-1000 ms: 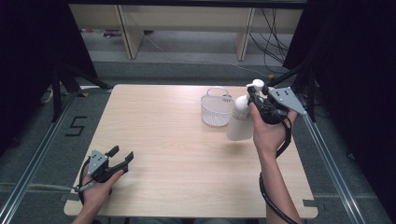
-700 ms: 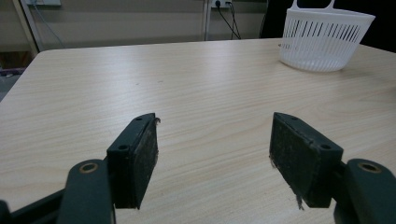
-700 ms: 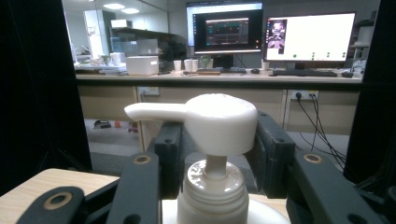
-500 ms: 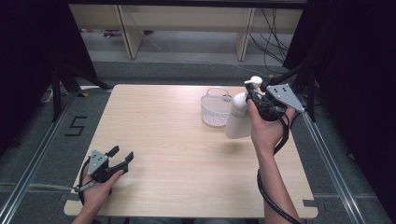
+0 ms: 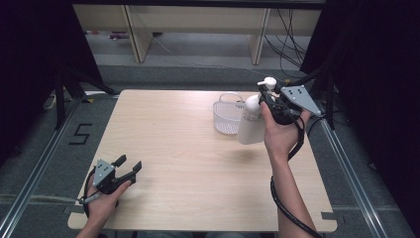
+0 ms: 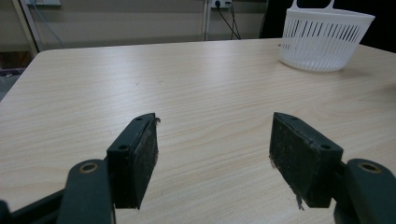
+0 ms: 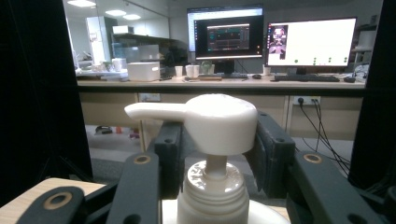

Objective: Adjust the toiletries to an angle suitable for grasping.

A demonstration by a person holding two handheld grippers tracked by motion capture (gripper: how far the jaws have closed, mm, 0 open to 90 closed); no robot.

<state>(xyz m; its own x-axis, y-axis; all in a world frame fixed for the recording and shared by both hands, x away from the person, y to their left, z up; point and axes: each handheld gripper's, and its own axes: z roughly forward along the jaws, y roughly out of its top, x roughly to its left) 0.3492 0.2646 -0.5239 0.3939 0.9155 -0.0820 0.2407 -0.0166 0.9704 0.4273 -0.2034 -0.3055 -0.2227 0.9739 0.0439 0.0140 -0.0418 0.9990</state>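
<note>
A white pump bottle (image 5: 249, 124) hangs upright above the table's right side, just right of the white mesh basket (image 5: 226, 117). My right gripper (image 5: 263, 98) is shut on the bottle's neck under the pump head. In the right gripper view the pump head (image 7: 215, 123) sits between the two black pads (image 7: 270, 151), nozzle pointing left. My left gripper (image 5: 128, 167) rests low at the table's front left corner, jaws open and with nothing between them. In the left gripper view it (image 6: 213, 156) points across the bare tabletop towards the basket (image 6: 325, 41).
The light wooden table (image 5: 173, 148) has the bottle's shadow on it in front of the basket. Dark curtains flank both sides. A bench with cables stands behind the far edge. Desks with lit monitors (image 7: 308, 43) show in the right gripper view.
The right hand and the bottle have drifted slightly up and towards the basket. The left gripper has stayed still.
</note>
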